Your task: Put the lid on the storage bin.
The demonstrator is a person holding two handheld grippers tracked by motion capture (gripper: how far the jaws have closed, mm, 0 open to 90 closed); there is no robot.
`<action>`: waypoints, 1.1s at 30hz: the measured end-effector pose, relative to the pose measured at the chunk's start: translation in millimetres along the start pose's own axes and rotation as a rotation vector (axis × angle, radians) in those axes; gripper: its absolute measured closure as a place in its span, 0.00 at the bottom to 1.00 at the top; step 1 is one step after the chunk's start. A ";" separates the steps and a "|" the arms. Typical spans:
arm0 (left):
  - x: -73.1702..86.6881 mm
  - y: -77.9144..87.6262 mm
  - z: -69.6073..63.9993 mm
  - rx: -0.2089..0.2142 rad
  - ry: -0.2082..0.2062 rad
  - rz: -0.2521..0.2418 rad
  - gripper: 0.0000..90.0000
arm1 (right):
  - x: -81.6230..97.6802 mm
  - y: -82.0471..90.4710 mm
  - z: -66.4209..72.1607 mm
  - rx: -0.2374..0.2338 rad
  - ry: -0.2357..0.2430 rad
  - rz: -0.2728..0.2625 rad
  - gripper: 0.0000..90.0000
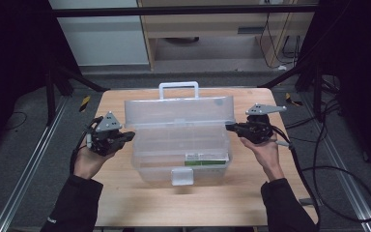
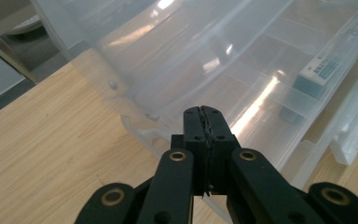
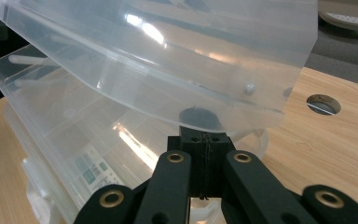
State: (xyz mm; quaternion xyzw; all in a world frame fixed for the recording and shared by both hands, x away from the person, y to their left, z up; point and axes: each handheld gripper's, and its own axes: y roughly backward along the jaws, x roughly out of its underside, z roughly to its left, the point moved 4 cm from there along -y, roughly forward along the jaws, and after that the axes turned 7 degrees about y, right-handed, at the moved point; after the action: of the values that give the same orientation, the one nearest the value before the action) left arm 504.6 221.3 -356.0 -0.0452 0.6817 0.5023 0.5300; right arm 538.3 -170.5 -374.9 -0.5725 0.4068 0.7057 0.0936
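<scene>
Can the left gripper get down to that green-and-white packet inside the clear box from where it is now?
Probably yes. The lid stands raised at the back, so the box is open on top. The packet lies at the front right, across from the left gripper, whose jaws are shut and must open first.

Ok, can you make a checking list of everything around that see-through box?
Surface: wooden table, round hole near one corner.
Job's things: clear plastic box, lid raised with white handle on top; green-and-white packet inside.
Clutter: nothing seen.
Grippers: left gripper shut at the box's left end; right gripper shut at its right end, holding nothing.
Cables: black cable loops on the floor.
Surroundings: grey floor, metal rails, wooden furniture behind.
</scene>
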 end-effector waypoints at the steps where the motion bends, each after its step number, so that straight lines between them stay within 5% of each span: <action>1: 1.2 -0.1 0.6 0.001 0.003 -0.001 0.99 | 1.1 0.1 0.5 0.000 0.001 0.002 1.00; 22: 30.9 -10.9 -1.5 -0.018 0.069 0.026 0.99 | 33.5 13.3 11.3 0.020 0.028 0.039 1.00; 33: 44.2 -15.9 -6.8 -0.027 0.066 0.044 0.98 | 47.2 17.6 18.1 0.054 0.052 0.064 1.00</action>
State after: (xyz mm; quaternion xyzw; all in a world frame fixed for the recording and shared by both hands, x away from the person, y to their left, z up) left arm 490.2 229.3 -400.5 -0.0539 0.6927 0.5213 0.4954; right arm 499.2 -185.3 -408.1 -0.5746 0.4460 0.6821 0.0757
